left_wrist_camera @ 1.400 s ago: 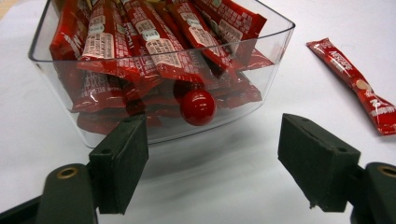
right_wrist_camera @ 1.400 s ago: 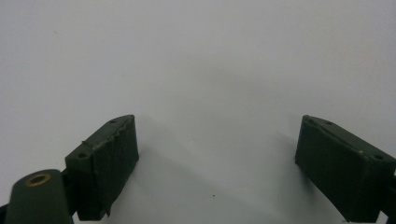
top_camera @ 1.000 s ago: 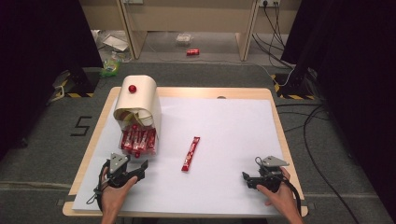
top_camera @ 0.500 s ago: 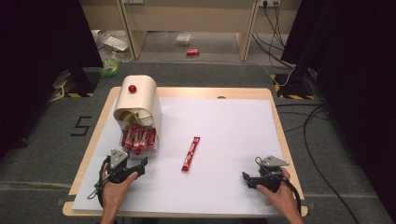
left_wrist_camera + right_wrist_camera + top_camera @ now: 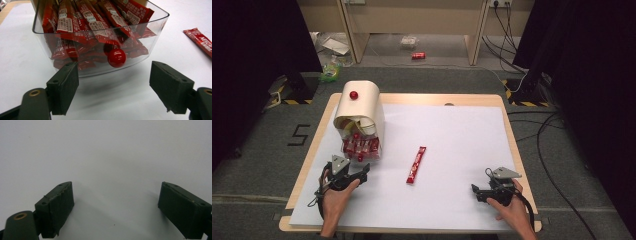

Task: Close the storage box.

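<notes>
High view: we see the table (image 5: 462, 120) under a white sheet, and on it, ahead of our left gripper (image 5: 362, 174), the cream dispenser (image 5: 362, 107) with a red knob on top. Its clear drawer (image 5: 360, 149) stands open toward that gripper, packed with red sachets. The left gripper rests on the sheet just short of the drawer, apart from it, jaws pointing toward it. One loose sachet (image 5: 416, 164) lies flat on the sheet to the right of the left gripper and a little ahead, between the two grippers but nearer the left one. Our right gripper (image 5: 476, 192) sits low at the right side of the sheet, well apart from the sachet and the dispenser, jaws pointing left.

In the left gripper view, the left gripper (image 5: 113, 87) is spread wide, with nothing between the pads. The drawer (image 5: 100, 63) stands just ahead of the jaws, its curved wall facing us, and its red ball knob (image 5: 116, 57) sits ahead, about midway between the jaws. The packed sachets (image 5: 97, 20) lean against the wall inside. The loose sachet (image 5: 198, 40) shows ahead and to the right, beyond the right jaw.

In the right gripper view, the right gripper (image 5: 116, 200) is also spread wide and holds nothing, with bare white sheet ahead of it.
</notes>
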`<state>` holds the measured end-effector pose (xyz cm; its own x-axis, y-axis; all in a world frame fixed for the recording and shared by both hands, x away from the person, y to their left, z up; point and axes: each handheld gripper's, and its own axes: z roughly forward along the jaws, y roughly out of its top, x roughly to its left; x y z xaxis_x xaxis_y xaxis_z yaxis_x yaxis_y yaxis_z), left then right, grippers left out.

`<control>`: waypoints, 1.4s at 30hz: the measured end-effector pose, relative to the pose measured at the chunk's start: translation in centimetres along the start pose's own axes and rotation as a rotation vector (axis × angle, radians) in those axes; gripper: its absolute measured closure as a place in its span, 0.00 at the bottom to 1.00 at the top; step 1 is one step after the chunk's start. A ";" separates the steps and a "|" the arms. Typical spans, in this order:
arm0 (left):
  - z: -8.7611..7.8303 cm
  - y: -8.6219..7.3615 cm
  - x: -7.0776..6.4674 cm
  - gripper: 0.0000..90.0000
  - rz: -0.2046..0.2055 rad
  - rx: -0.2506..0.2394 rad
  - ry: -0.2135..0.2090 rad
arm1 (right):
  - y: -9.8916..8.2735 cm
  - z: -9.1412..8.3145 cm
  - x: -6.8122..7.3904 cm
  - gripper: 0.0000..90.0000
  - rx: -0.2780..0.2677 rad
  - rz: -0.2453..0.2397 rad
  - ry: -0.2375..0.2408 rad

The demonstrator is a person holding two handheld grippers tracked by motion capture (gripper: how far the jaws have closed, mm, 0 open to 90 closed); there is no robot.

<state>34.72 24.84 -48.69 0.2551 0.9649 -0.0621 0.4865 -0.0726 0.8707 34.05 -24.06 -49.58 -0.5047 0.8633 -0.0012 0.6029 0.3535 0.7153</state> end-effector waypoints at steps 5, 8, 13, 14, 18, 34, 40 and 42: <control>0.5 0.3 0.2 0.25 0.005 0.004 0.011 | 0.0 0.0 0.0 0.15 0.001 0.000 0.000; 0.7 0.4 0.4 0.25 0.004 0.004 0.018 | 0.0 0.0 0.0 0.15 0.000 0.000 0.000; 1.0 0.7 0.7 0.24 0.003 0.008 0.032 | 0.0 0.0 0.0 0.15 0.001 0.000 0.000; 1.1 0.8 0.8 0.23 0.004 0.009 0.040 | 0.0 0.0 0.0 0.15 0.000 0.000 0.000; 1.3 0.8 1.3 0.21 -0.007 0.006 0.054 | 0.0 0.0 0.0 0.15 0.000 0.000 0.000; 2.2 0.9 1.2 0.24 0.008 0.024 0.051 | 0.0 0.0 0.0 0.15 -0.001 0.001 0.000; 2.6 0.9 1.2 0.24 0.010 0.015 0.048 | 0.0 0.0 0.0 0.15 -0.001 0.001 0.000; 2.7 1.0 1.1 0.24 0.013 0.013 0.043 | 0.0 0.0 0.0 0.15 -0.001 0.001 0.001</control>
<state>37.69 25.17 -49.23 0.2252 0.9739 -0.0294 0.4942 -0.0881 0.8649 34.06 -24.05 -49.59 -0.5046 0.8634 0.0002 0.6030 0.3523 0.7157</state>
